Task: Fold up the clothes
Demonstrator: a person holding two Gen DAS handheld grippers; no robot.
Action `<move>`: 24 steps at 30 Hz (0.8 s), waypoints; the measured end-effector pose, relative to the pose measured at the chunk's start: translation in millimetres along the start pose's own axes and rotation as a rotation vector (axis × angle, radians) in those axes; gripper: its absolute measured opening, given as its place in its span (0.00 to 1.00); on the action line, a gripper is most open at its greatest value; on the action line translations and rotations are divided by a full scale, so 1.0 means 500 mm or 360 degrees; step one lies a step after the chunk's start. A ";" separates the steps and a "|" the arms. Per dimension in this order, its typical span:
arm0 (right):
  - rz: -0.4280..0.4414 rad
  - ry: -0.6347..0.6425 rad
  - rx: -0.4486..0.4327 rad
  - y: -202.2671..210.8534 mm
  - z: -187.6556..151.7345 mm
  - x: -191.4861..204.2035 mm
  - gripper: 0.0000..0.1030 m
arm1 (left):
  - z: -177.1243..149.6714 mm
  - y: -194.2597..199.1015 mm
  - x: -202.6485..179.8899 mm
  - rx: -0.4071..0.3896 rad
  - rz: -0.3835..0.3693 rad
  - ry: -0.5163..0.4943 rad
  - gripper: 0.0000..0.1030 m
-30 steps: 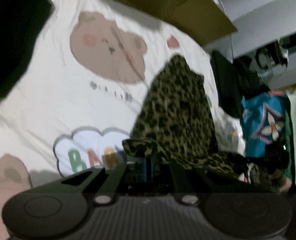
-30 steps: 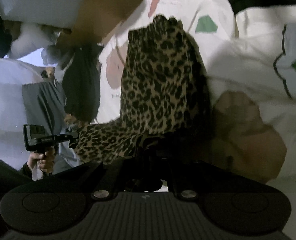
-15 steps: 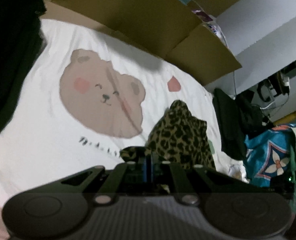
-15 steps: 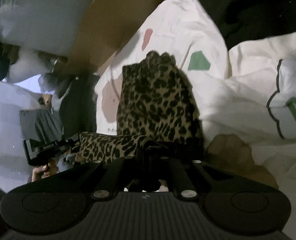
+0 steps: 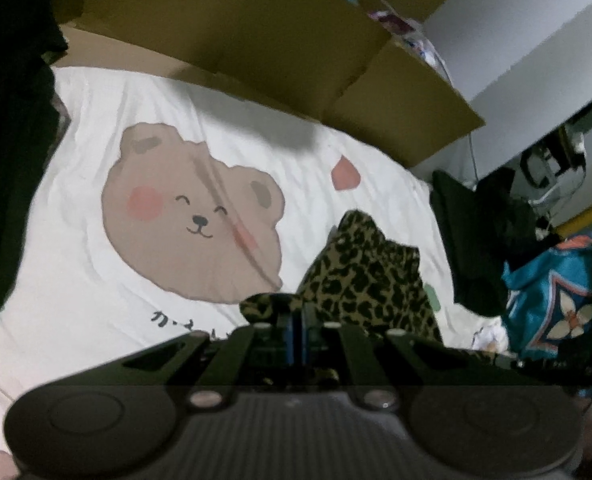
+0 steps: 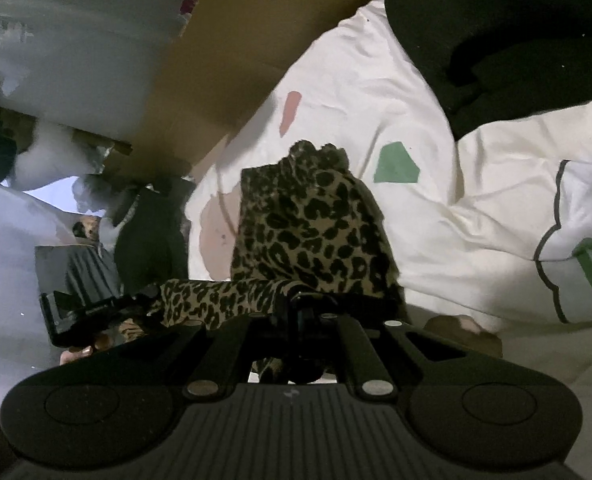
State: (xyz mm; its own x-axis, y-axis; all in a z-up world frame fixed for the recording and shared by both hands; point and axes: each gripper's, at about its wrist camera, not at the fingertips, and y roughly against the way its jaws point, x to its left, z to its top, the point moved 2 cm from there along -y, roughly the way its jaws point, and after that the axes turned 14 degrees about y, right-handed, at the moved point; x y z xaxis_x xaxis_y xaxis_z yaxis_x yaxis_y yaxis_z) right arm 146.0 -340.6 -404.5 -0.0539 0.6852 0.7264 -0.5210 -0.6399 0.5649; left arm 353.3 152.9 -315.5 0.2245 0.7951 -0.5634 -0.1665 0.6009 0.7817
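A leopard-print garment [image 5: 368, 276] hangs stretched between my two grippers, its far end trailing onto a white bear-print bed sheet [image 5: 76, 272]. My left gripper [image 5: 296, 320] is shut on one corner of the garment's near edge. My right gripper [image 6: 308, 308] is shut on the other corner of the garment [image 6: 308, 224]. In the right wrist view the left gripper [image 6: 96, 308] shows at the left, holding the taut edge. The fingertips are buried in cloth in both views.
Brown cardboard boxes [image 5: 296, 48] line the far side of the bed. A black garment [image 6: 496, 32] lies on the sheet [image 6: 476, 208], also in the left wrist view [image 5: 4, 160]. Dark clothes [image 5: 476, 240] and a teal patterned cloth [image 5: 556, 304] pile at the bed's right.
Both grippers have lowered and moved forward with the garment, so less of it hangs free and more lies bunched on the sheet. Both stay shut on it.
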 end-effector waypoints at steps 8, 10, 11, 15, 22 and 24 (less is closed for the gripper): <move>-0.0045 0.0037 -0.0032 -0.010 0.030 -0.018 0.02 | 0.015 -0.035 -0.020 -0.0031 0.0090 -0.0144 0.04; -0.0074 0.0055 -0.0020 -0.019 0.035 -0.027 0.02 | 0.015 -0.060 -0.024 -0.0029 0.0117 -0.0188 0.04; -0.0091 0.0057 -0.0012 -0.024 0.037 -0.033 0.02 | 0.017 -0.072 -0.023 -0.0026 0.0123 -0.0199 0.04; -0.0150 0.0052 0.0017 -0.046 0.043 -0.060 0.02 | 0.022 -0.118 -0.013 -0.0009 0.0154 -0.0220 0.04; -0.0211 0.0030 0.0041 -0.080 0.045 -0.092 0.03 | 0.024 -0.166 0.018 0.0015 0.0199 -0.0174 0.04; -0.0224 0.0019 0.0044 -0.089 0.043 -0.100 0.03 | 0.024 -0.178 0.020 0.0019 0.0212 -0.0183 0.04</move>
State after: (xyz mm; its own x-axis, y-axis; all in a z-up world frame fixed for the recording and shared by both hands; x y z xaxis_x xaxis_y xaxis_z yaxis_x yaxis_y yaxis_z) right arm 190.3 -353.9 -457.3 0.0078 0.7729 0.6345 -0.5006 -0.5463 0.6715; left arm 381.9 106.6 -387.3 0.3094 0.8528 -0.4207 -0.1911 0.4891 0.8510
